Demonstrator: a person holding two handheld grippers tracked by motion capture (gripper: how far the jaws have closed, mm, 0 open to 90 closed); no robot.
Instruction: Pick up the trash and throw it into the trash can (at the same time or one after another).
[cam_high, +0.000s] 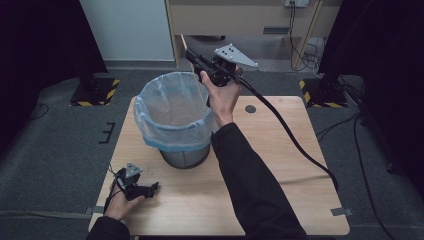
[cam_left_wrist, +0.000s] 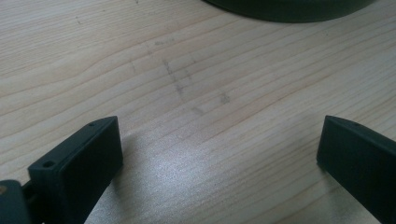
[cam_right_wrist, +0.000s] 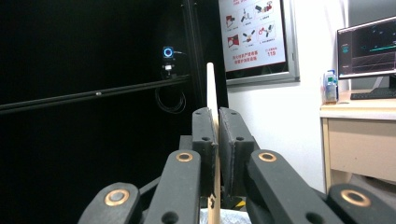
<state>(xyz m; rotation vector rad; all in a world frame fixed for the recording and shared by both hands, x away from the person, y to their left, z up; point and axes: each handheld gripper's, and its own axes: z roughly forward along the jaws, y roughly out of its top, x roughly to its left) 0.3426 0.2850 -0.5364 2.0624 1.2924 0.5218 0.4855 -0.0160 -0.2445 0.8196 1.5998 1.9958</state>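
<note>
A grey mesh waste bin with a pale blue liner stands on the wooden table. My right gripper is held above the bin's far right rim, pointing up and to the left. In the right gripper view the right gripper is shut on a thin pale wooden stick, which stands upright between the pads. My left gripper rests on the table's front left corner in a hand. Seen from its own camera, the left gripper is open wide over bare wood, with the bin's dark base ahead.
A black cable trails from the right gripper across the table's right half. A round hole sits near the far edge. Black curtains flank the table. Beyond the right gripper are a poster, a webcam and a desk with a monitor.
</note>
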